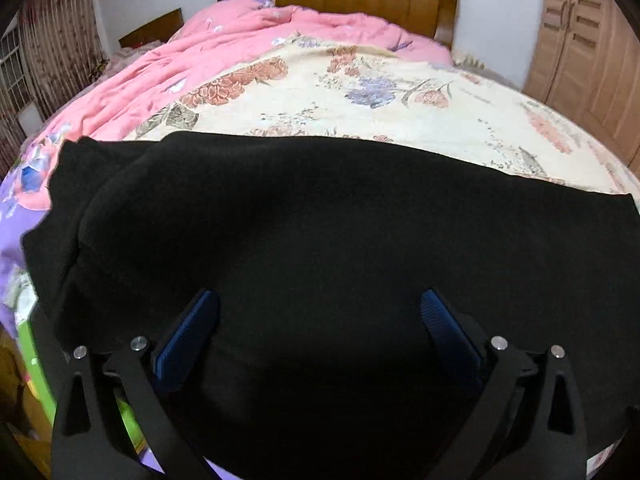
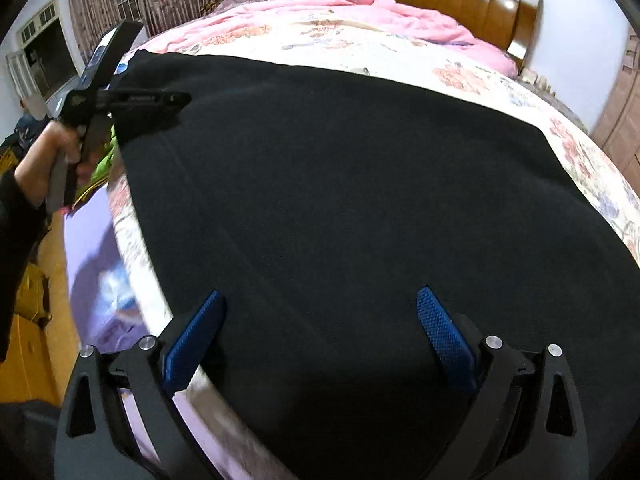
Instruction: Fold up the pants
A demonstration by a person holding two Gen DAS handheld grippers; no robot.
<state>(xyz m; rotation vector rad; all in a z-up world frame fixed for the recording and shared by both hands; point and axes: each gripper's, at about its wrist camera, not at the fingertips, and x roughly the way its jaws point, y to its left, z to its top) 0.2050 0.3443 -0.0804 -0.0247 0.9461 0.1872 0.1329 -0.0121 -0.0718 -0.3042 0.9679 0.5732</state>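
Left wrist view showed the black pants (image 1: 320,240) spread flat across the near end of the bed (image 1: 400,92), both the left gripper (image 1: 320,320) and right gripper (image 2: 320,320) spread wide and empty above them, so a shallow pinch risked catching only the top layer and skewing the fold

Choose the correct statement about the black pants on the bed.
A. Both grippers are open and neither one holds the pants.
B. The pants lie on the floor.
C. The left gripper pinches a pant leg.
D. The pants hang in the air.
A: the left gripper and right gripper stand wide open above the black pants, which lie flat on the bed.
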